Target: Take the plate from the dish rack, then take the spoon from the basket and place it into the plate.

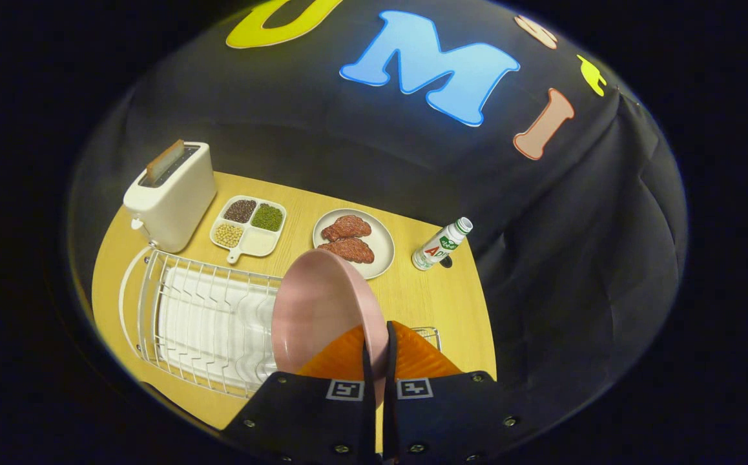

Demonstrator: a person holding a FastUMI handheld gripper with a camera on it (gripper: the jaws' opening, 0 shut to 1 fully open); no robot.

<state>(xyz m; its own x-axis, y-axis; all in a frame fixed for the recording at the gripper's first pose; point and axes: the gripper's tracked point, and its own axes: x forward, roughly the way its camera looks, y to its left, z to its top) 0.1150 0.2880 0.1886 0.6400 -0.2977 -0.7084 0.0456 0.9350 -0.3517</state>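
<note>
We've got the round light-wood table [438, 303] carrying a white wire dish rack [206, 323] beside a white toaster [174, 194]. Our pink round plate [319, 310] is up on edge over the rack's end, its rim pinched between the orange fingers [342, 358] of the black gripper [377, 361], which are nearly closed. Beyond sit a white plate of meat [377, 248], a four-part tray of beans [248, 226] and a small bottle [442, 244].

One toaster [170, 194], one tray [248, 226], one rack [203, 323], one bottle [442, 244]. Two plates: pink [322, 310] and white [384, 248]. Two meat pieces [348, 237].
</note>
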